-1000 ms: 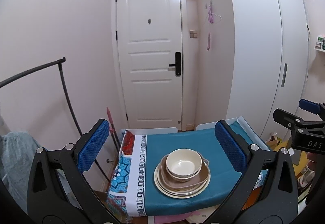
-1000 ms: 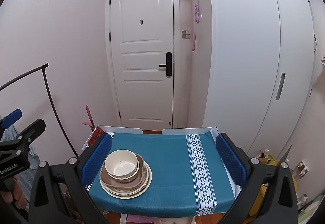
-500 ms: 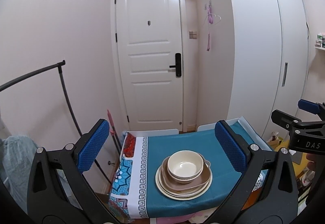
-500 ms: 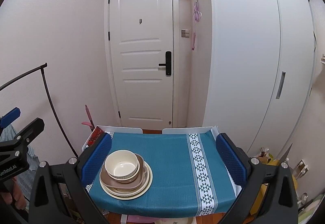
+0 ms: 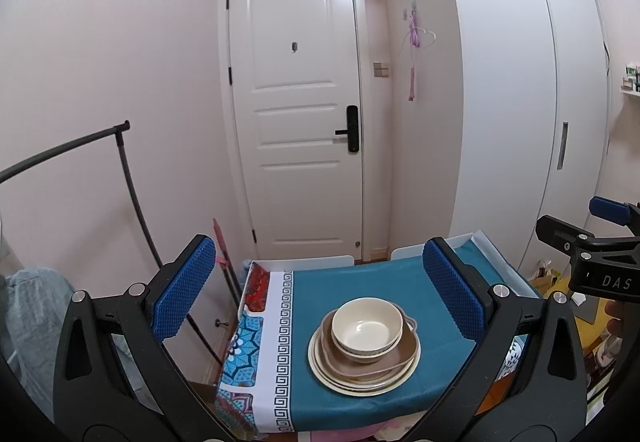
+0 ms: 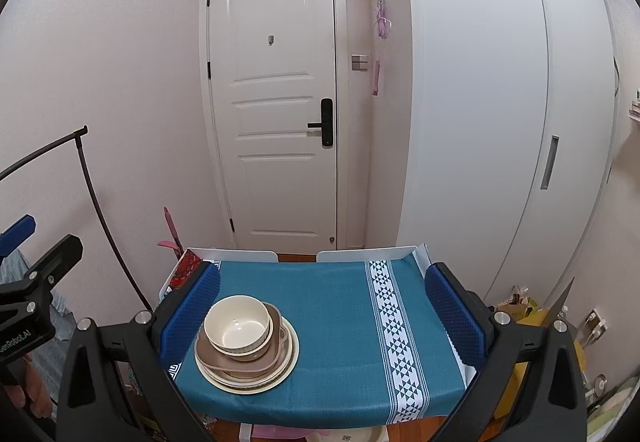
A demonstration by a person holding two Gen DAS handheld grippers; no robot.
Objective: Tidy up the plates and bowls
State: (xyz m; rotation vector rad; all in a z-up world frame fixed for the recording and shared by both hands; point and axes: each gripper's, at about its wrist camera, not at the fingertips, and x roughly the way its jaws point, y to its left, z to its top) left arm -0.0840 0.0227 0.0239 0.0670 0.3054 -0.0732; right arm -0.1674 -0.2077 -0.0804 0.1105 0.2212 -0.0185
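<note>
Since a second ago our view has crept slightly toward the table. In the left wrist view, our left gripper is spread wide and empty; the bowl tops the plates, lower centre. In the right wrist view, our right gripper gapes empty too, the stack lower left. Everything looks stacked already; we judge little remains.

One cream bowl, one stack of plates
</note>
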